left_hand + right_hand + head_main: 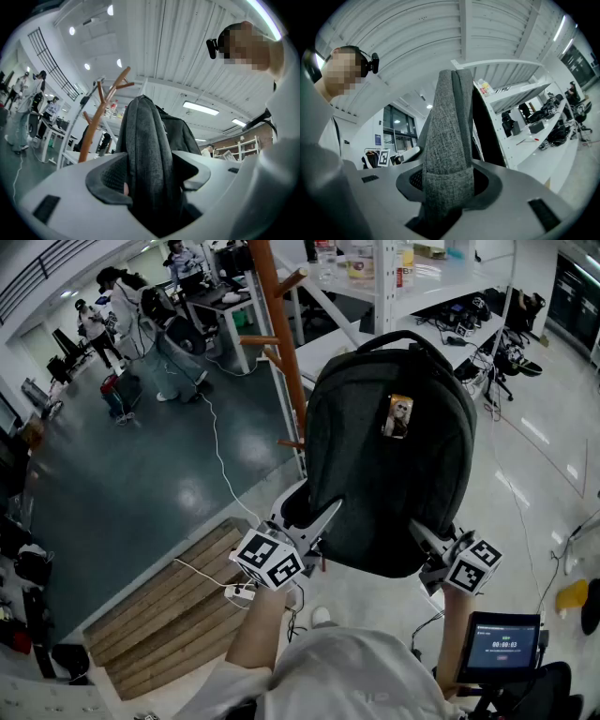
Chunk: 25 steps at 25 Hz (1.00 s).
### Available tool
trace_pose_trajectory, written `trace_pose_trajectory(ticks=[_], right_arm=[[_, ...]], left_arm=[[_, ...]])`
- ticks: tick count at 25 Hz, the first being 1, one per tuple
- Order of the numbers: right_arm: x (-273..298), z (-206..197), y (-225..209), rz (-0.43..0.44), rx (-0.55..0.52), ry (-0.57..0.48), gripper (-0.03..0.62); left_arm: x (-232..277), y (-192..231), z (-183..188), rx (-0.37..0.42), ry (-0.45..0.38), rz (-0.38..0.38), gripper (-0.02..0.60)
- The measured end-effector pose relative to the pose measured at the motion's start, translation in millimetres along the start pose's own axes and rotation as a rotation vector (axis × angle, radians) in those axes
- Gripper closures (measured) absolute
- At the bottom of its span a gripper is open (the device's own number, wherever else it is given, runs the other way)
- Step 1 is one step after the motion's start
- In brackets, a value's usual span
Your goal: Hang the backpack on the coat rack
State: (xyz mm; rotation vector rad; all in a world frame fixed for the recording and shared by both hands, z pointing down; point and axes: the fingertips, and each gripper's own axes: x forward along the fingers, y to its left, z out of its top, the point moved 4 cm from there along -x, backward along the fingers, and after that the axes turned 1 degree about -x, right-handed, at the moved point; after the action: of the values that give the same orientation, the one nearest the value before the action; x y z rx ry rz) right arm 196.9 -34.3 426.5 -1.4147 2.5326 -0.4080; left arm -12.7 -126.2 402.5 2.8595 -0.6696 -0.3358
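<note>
One dark grey fabric backpack (389,456) is held aloft just beside one orange-brown wooden coat rack (279,329), its long axis upright and its carry handle (401,337) uppermost. Two grippers grip it: the left gripper (317,526) and the right gripper (429,549) each clamp a fold of a lower side.

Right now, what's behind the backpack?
The wooden coat rack rises behind the backpack, at its left, with white shelving beyond. The rack's base is hidden.

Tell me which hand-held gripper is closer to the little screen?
The right hand-held gripper: the screen sits right beside it. The left hand-held gripper is across the backpack, above the wooden planks.
</note>
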Motion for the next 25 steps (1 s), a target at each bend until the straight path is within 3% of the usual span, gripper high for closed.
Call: trace_pose_trajectory(ticks=[7,12,19,25], right_arm=[[100,-12,28,0.181,-0.004,0.030,0.437],[151,-9,37,0.270,-0.005,0.019,0.437],[168,26,5,0.368,0.000,0.000,0.437],[170,53,19,0.430,-0.036,-0.053,0.437]], left_arm=[[-64,62,33,0.059,-0.044,0.152,0.291],[-84,91,59,0.112,-0.062,0.216,0.293],[-50,82,83,0.189,-0.078,0.309,0.293],[-54,63,114,0.258,-0.117,0.321,0.293]])
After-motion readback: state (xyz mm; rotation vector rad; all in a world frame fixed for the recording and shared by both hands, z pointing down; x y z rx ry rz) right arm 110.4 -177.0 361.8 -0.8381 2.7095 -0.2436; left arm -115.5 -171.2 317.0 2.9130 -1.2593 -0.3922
